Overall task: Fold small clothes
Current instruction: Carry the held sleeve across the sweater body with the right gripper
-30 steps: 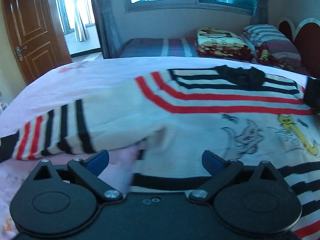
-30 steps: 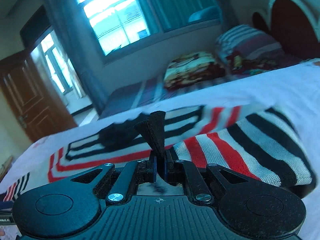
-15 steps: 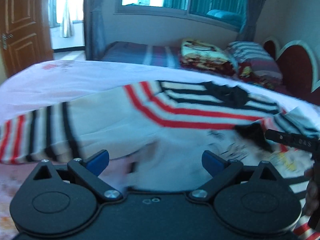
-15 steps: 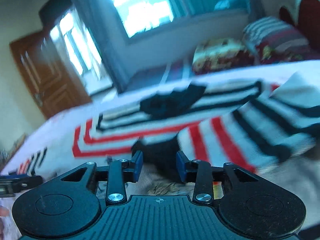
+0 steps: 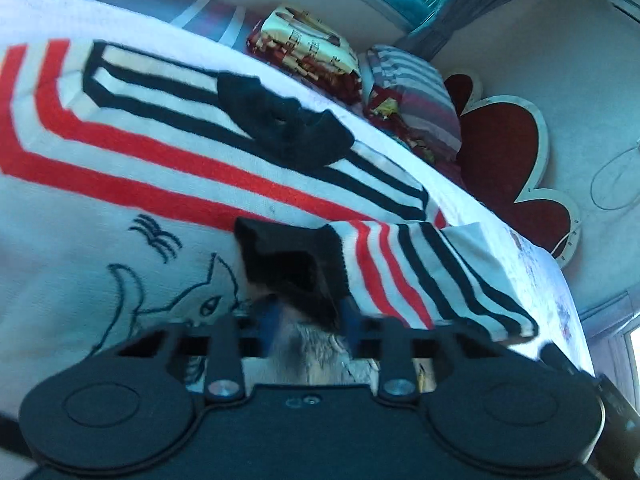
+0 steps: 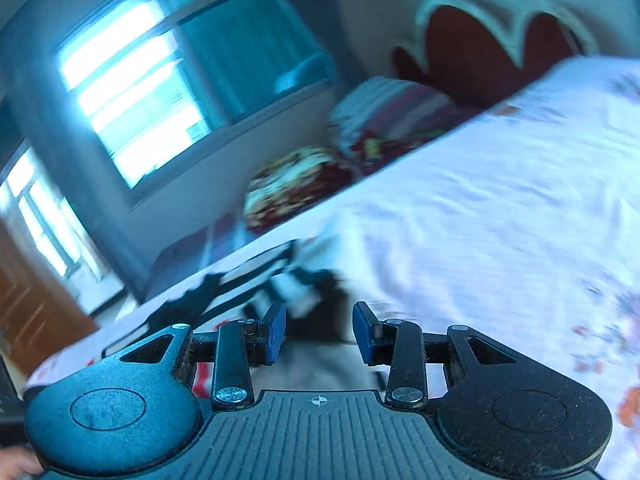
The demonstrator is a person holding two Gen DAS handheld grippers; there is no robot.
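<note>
Item: white knitted sweater with red and black stripes [image 5: 120, 152], on the bed [image 6: 500, 200]. We note the left hand-held gripper [image 5: 306, 316] has just clamped its black sleeve cuff [image 5: 288, 264] (sleeve folded inward); right hand-held gripper [image 6: 320, 330] half-open, empty, having released.

Left gripper [image 5: 306, 316]: black body, two round discs, silver screws on link arms, blue pads. Right gripper [image 6: 320, 330]: same build, ribbed centre plate, white crosshair mark, blue pads [image 6: 275, 330].
</note>
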